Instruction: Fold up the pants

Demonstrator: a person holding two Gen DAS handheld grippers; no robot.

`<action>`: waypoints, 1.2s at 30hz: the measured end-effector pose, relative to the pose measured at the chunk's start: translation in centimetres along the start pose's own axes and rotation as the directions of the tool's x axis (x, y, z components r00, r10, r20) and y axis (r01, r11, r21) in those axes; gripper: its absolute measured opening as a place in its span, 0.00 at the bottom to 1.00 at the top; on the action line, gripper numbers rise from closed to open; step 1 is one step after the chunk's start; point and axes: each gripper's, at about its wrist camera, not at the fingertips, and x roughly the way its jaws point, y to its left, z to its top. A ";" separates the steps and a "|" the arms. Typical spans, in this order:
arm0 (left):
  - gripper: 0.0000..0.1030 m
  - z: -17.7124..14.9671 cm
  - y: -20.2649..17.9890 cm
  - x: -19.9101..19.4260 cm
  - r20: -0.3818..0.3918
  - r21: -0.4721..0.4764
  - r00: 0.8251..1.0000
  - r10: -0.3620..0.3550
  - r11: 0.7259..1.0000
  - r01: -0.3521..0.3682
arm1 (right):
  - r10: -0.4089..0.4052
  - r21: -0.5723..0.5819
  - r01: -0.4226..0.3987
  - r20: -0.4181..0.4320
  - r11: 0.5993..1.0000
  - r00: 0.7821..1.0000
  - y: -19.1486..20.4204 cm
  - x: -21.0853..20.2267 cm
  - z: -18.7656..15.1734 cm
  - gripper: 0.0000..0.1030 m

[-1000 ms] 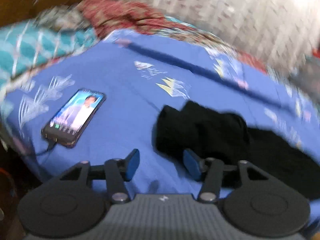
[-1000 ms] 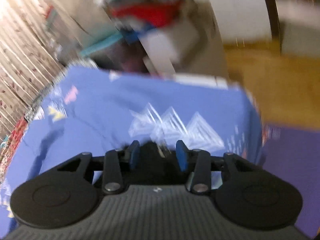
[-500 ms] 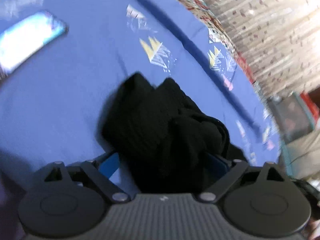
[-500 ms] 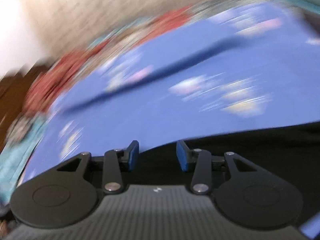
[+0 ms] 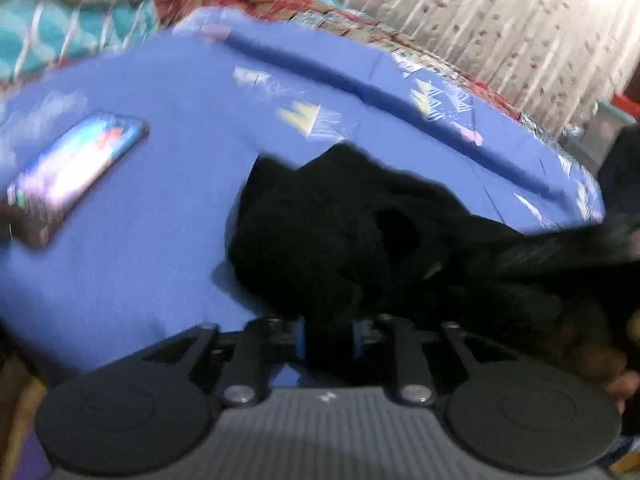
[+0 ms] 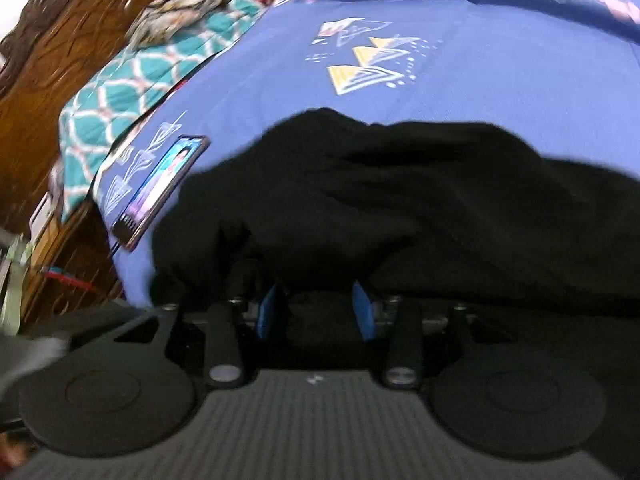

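Black pants (image 5: 344, 236) lie bunched on a blue bedsheet (image 5: 168, 208). In the left wrist view my left gripper (image 5: 326, 338) is shut on a fold of the pants, with cloth pinched between its blue pads. In the right wrist view the pants (image 6: 400, 200) spread wide across the sheet (image 6: 460, 80). My right gripper (image 6: 316, 308) has black cloth between its blue pads, which stand a little apart around the bunched cloth.
A lit phone (image 5: 76, 168) lies on the sheet left of the pants; it also shows in the right wrist view (image 6: 160, 192). A teal patterned quilt (image 6: 132, 92) and a wooden headboard (image 6: 52, 60) are at the left. A curtain (image 5: 480, 24) hangs behind the bed.
My left gripper was open over the pants, then closed on a fold of them. My right gripper swung round to face the pants and now has cloth between its pads.
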 end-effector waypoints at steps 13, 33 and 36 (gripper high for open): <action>0.68 3.0 2.6 -1.8 0.062 -0.246 0.985 -0.163 0.954 0.173 | -0.018 0.135 0.010 0.056 0.991 0.998 -1.6 1.7 8.6 0.73; 0.34 1.9 4.9 1.1 -0.019 -0.277 0.989 -0.144 0.951 0.134 | 0.052 0.067 -0.054 0.030 0.996 0.998 1.9 9.8 8.9 0.54; 0.37 2.3 5.2 0.1 -0.011 -0.262 0.991 -0.134 0.957 0.127 | 0.071 0.074 -0.076 0.068 0.994 0.995 2.3 7.2 9.2 0.70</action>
